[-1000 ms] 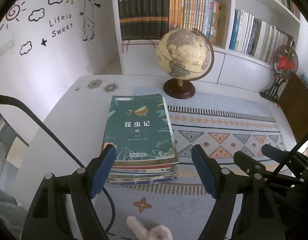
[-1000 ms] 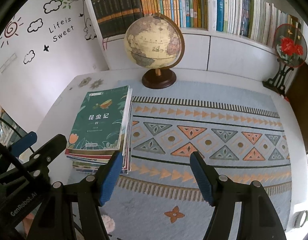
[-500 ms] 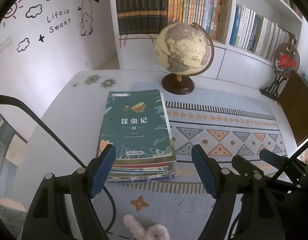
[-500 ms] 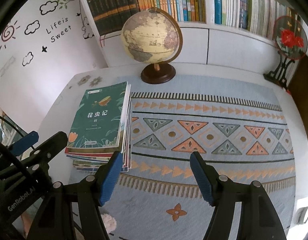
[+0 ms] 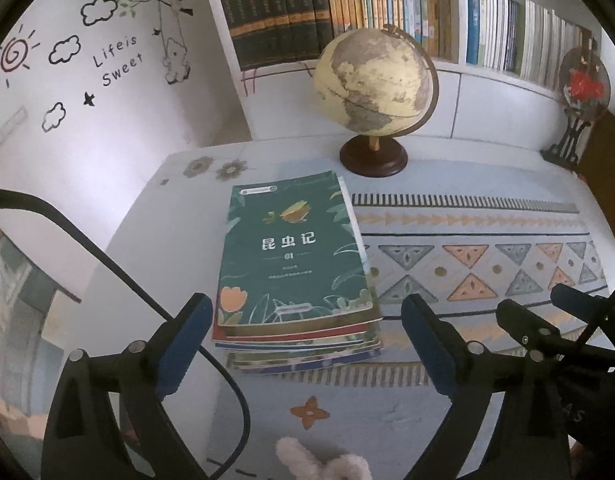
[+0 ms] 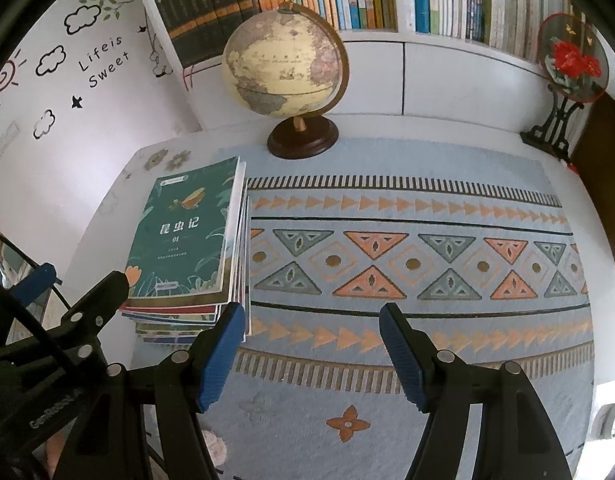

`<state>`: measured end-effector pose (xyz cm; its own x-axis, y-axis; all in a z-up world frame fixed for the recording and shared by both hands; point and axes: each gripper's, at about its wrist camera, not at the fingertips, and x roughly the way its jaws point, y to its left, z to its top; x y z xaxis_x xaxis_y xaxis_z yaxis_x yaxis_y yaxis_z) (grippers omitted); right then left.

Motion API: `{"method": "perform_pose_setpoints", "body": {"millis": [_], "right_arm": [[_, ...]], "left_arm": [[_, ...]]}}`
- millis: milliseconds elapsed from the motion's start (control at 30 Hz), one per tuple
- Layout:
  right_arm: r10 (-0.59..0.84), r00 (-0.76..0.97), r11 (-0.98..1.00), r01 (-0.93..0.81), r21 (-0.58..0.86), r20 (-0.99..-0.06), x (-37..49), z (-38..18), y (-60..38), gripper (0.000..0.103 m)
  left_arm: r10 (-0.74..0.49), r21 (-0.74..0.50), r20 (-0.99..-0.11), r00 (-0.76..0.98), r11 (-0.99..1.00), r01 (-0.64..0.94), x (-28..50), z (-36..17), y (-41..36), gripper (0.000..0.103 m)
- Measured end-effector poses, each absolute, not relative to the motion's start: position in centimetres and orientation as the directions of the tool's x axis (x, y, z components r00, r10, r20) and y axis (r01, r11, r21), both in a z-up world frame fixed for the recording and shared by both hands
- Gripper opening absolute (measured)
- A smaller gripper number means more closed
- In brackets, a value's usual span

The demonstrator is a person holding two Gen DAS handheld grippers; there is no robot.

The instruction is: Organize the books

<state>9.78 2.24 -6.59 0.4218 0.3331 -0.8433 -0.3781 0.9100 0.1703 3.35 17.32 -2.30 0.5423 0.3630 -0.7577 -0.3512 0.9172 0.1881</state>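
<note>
One stack of books point(image 5: 295, 280) lies on the worktop point(image 5: 119, 280), long axis running away, framed dead ahead by the left gripper point(image 5: 303, 316), jaws opening, nothing pinched. The right gripper point(image 6: 311, 332) is held agape beside it, empty.

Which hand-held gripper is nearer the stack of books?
Left. The left hand-held gripper straddles the stack of books, jaws opening, pads off it. The right hand-held gripper hangs open over the patterned mat beside it.
</note>
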Motion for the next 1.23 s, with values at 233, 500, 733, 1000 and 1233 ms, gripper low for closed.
{"method": "perform_pose_setpoints", "body": {"millis": [233, 500, 733, 1000, 1233], "right_arm": [[0.334, 0.411, 0.903, -0.398, 0.162, -0.848, 9.5, -6.8, 3.0, 0.068], [0.33, 0.409, 0.895, -0.421, 0.145, -0.851, 9.0, -7.0, 3.7, 0.068], [0.328, 0.406, 0.897, -0.417, 0.147, -0.853, 9.1, -7.1, 3.8, 0.068], [0.328, 0.397, 0.9, -0.408, 0.155, -0.857, 9.4, -7.5, 3.6, 0.068], [0.319, 0.404, 0.902, -0.407, 0.144, -0.857, 9.5, -7.6, 3.7, 0.068]], "left_arm": [[0.319, 0.13, -0.791, 0.521, 0.921, -0.367, 3.3, -3.0, 18.9, 0.095], [0.337, 0.136, -0.771, 0.54, 0.916, -0.377, 3.0, -2.9, 19.2, 0.095], [0.358, 0.164, -0.761, 0.541, 0.913, -0.374, 3.3, -2.8, 19.2, 0.097], [0.331, 0.121, -0.765, 0.553, 0.916, -0.382, 3.1, -2.8, 19.9, 0.102], [0.317, 0.122, -0.794, 0.518, 0.919, -0.374, 3.9, -3.4, 19.9, 0.102]]}}
